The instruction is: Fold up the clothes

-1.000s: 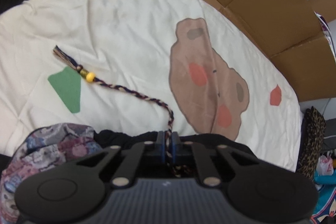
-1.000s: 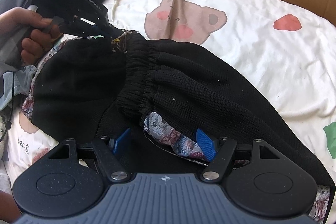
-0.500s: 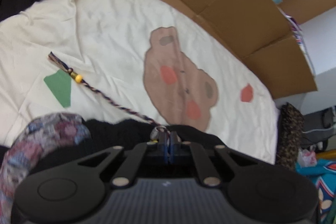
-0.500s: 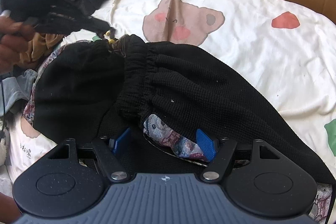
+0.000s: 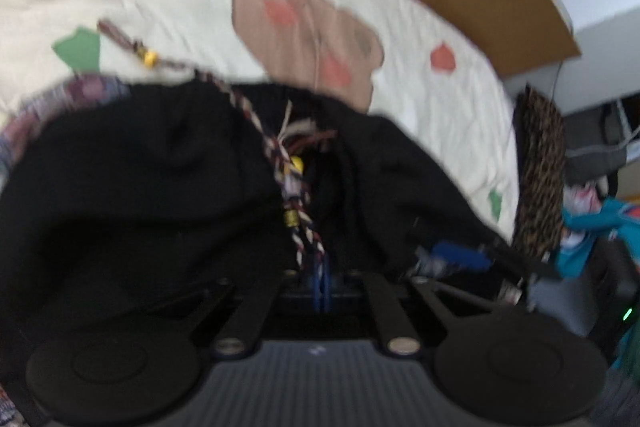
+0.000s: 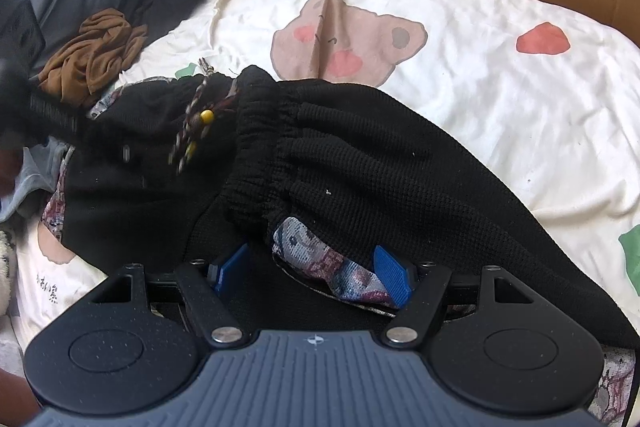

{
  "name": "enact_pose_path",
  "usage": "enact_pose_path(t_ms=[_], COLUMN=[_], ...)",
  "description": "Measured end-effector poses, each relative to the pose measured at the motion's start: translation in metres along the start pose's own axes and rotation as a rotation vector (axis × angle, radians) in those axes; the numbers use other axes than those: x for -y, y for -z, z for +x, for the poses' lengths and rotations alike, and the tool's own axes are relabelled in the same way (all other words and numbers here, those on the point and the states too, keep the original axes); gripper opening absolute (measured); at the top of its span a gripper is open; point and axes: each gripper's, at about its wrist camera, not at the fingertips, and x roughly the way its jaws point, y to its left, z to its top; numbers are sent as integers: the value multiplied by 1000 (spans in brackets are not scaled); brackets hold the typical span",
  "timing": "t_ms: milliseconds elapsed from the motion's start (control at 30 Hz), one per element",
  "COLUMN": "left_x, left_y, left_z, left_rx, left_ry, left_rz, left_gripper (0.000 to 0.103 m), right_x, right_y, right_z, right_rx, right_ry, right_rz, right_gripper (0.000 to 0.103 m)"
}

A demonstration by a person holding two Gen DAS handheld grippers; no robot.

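Black knit, the garment [image 6: 360,163] lies bunched on the bed's cream sheet [image 6: 500,99], its elastic waistband just below the printed bear [image 6: 348,39] that serves as landmark here. Left of the bear, a brown cloth [image 6: 96,55] and grey clothes sit heaped at the sheet's edge, probably waiting their turn. Below and left of the bear, the left tongs [image 5: 322,283] are pinched tight on the braided cord [image 5: 296,195], whose yellow bead [image 6: 207,115] rests on the black fabric; holding the cord looks like a way to draw it onto the garment so it won't trail once folded. Below the bear, the right tongs [image 6: 312,269] stand spread wide over the patterned lining [image 6: 320,267] and grip nothing, their blue pads [image 6: 394,273] either side of it, seemingly poised to take that edge. The fold itself seems not yet begun.
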Motion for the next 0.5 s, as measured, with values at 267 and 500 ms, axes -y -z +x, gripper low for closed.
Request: enact_pose_path(t_ms=[267,500], left_x=[-9,-12], left_y=[13,-18], left_z=[-13,-52], left_rx=[-56,54], left_ry=[-18,-44], left_rz=[70,85], left_gripper=[29,38], right_x=[-2,-3], right_y=[1,1], right_z=[2,3], right_rx=[0,1], right_ry=[1,3], right_rz=[-11,-18], right_gripper=[75,75])
